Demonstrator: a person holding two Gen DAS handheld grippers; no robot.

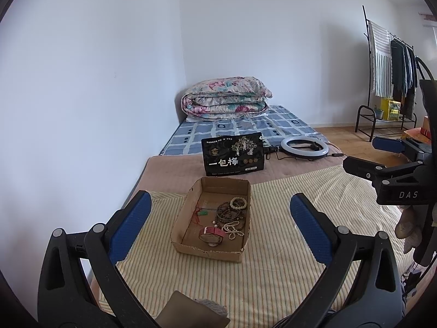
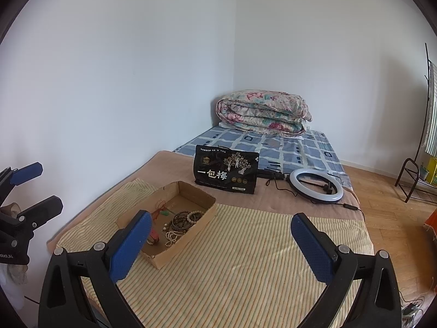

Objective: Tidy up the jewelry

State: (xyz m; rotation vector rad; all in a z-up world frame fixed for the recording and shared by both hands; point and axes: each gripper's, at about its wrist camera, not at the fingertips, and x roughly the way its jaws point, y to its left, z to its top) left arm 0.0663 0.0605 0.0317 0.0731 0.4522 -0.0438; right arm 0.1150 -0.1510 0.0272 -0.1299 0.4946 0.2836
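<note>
A shallow cardboard box (image 1: 191, 210) (image 2: 207, 199) lies on the striped cloth on the bed. Inside it are a red-strapped watch (image 1: 213, 235), a white pearl string (image 1: 233, 228) (image 2: 172, 237), dark bead bracelets (image 1: 228, 213) (image 2: 180, 221), a pale bead bracelet (image 1: 239, 203) (image 2: 195, 216) and a red cord with a green pendant (image 1: 202, 213) (image 2: 164, 212). My left gripper (image 1: 221, 227) is open, held above and in front of the box. My right gripper (image 2: 221, 243) is open too, to the right of the box over bare cloth. Neither holds anything.
A black snack bag (image 1: 233, 153) (image 2: 226, 173) stands behind the box. A ring light (image 1: 304, 145) (image 2: 316, 185) with its cable lies to the right. A folded floral quilt (image 1: 225, 99) sits at the bed's far end. A clothes rack (image 1: 390, 82) stands on the wooden floor.
</note>
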